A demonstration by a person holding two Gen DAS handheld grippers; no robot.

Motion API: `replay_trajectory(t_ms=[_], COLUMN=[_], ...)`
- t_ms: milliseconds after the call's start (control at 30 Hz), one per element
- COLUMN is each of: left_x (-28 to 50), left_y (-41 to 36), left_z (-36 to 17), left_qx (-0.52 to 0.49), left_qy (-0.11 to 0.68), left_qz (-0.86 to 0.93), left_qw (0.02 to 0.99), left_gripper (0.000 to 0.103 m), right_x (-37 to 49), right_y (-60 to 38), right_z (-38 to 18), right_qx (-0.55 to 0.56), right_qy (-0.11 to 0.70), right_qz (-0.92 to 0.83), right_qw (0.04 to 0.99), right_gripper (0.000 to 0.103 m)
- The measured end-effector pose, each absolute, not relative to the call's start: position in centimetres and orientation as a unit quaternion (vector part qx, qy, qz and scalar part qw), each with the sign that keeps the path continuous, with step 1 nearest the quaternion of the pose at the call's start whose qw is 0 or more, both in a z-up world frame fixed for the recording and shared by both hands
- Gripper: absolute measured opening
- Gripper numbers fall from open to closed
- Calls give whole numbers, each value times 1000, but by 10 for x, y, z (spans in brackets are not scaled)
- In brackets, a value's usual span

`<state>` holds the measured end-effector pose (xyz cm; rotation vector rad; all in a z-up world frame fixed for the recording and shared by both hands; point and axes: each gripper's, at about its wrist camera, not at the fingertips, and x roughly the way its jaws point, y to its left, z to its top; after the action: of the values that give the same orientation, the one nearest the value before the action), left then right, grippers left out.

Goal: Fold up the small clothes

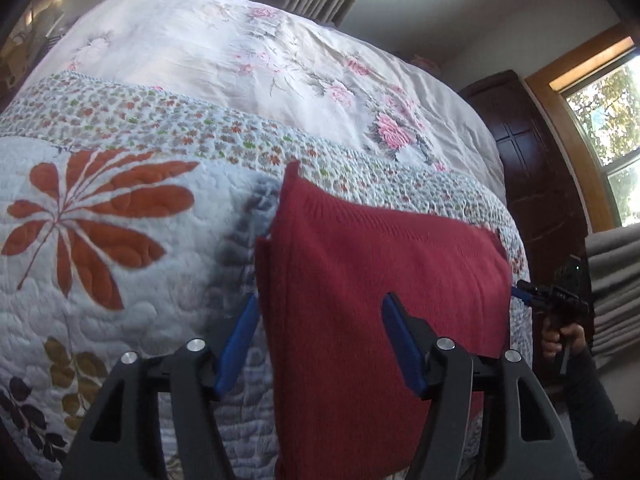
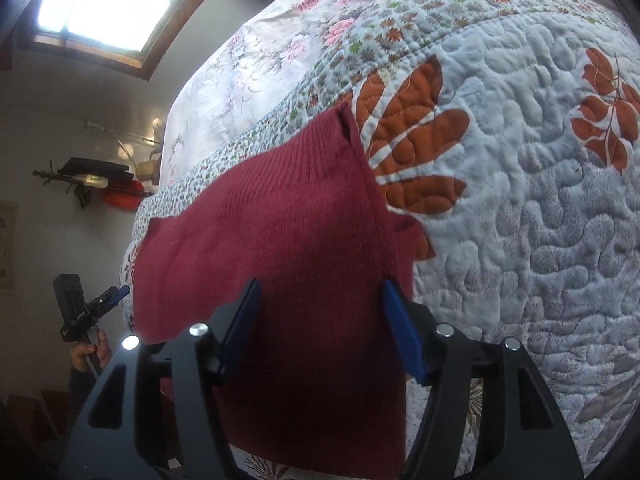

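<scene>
A dark red knitted garment (image 1: 376,280) lies folded into a rough rectangle on the quilted bedspread (image 1: 120,280), close to the bed's near edge. My left gripper (image 1: 320,296) is open just above it, and the garment's left edge runs between the blue pads. In the right wrist view the same garment (image 2: 280,232) fills the middle. My right gripper (image 2: 322,281) hovers open over its near right part, holding nothing. A small flap (image 2: 408,232) sticks out at the garment's side. Each view shows the other gripper (image 1: 536,298) (image 2: 108,300) beside the garment, held by a hand.
The pale quilt (image 2: 540,200) with orange leaf prints covers the near bed, and a pink flowered sheet (image 1: 280,60) lies beyond it. A dark wooden cabinet (image 1: 536,184), a window (image 1: 608,120) and grey pleated curtains (image 1: 616,280) stand past the bed's side.
</scene>
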<state>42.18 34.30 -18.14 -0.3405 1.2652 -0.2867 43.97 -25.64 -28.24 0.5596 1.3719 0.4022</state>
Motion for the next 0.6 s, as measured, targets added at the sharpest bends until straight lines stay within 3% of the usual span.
replay_trajectory(t_ms=[100,133,233,333,467,600], left_x=[413,412,407,391,356,336], left_y=[330,334,354,359,342,306], left_z=[-208,-218,-225,-192,-124,-141], left_qx=[-60,-55,-115,-114,-168,-222], left_qy=[617,625,630,602,504,499], left_qz=[-80,-67,-51,-47,-149,-236], left_qw=[781,776,766,789,834,804], left_gripper=[64,63,61,51,51,55], right_x=[436,434,428,407,359,336], right_y=[-248,-247,-250,-256,-257,-238], right_z=[-297,-302,-300,-280,-248,-253], right_qx=[222,214,223,218,236,256], right_qy=[636,640,636,618,569,550], right_qz=[163,153,137,133,155,202], right_qw=[721,722,726,744,773,768], right_gripper=[51,57,54,53,47,38])
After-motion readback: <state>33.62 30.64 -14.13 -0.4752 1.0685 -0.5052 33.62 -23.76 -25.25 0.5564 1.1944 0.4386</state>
